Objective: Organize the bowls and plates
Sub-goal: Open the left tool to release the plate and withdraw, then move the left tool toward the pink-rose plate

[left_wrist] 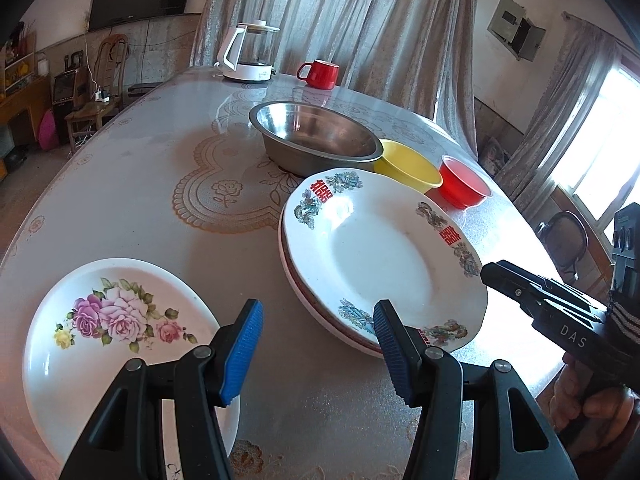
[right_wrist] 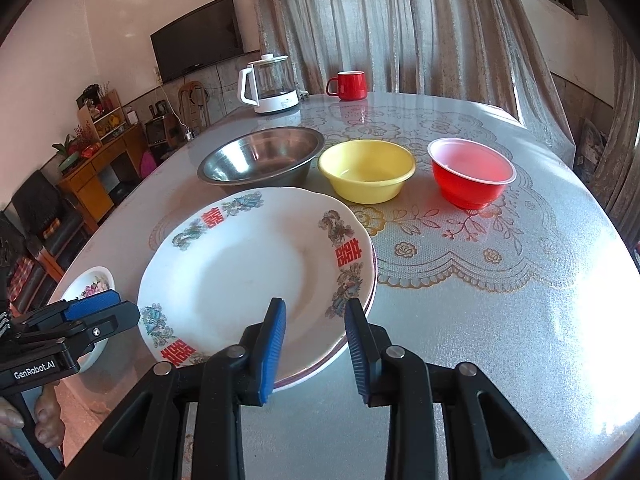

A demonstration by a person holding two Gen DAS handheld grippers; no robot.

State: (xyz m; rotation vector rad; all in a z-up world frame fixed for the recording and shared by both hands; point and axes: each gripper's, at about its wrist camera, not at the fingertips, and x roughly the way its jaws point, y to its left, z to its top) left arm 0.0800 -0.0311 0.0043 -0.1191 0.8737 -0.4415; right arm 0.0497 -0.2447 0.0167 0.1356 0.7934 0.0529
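Note:
A stack of white plates (left_wrist: 380, 248) (right_wrist: 240, 272) with red characters and dragon motifs lies mid-table. A rose-patterned plate (left_wrist: 120, 320) (right_wrist: 90, 284) rests alone at the near left. Behind the stack stand a steel bowl (left_wrist: 316, 132) (right_wrist: 260, 156), a yellow bowl (left_wrist: 408, 164) (right_wrist: 366, 168) and a red bowl (left_wrist: 464, 184) (right_wrist: 472, 172). My left gripper (left_wrist: 318, 344) (right_wrist: 120, 306) hovers open between the rose plate and the stack, holding nothing. My right gripper (right_wrist: 316, 344) (left_wrist: 490, 276) is open at the stack's near right rim, which shows between its pads, unpressed.
A white electric kettle (left_wrist: 250, 54) (right_wrist: 272, 88) and a red mug (left_wrist: 320, 74) (right_wrist: 350, 85) stand at the far edge of the round table (left_wrist: 160, 184) (right_wrist: 520, 320). Curtains hang behind. Chairs and a cabinet sit off to the left. A hand holds each gripper's handle.

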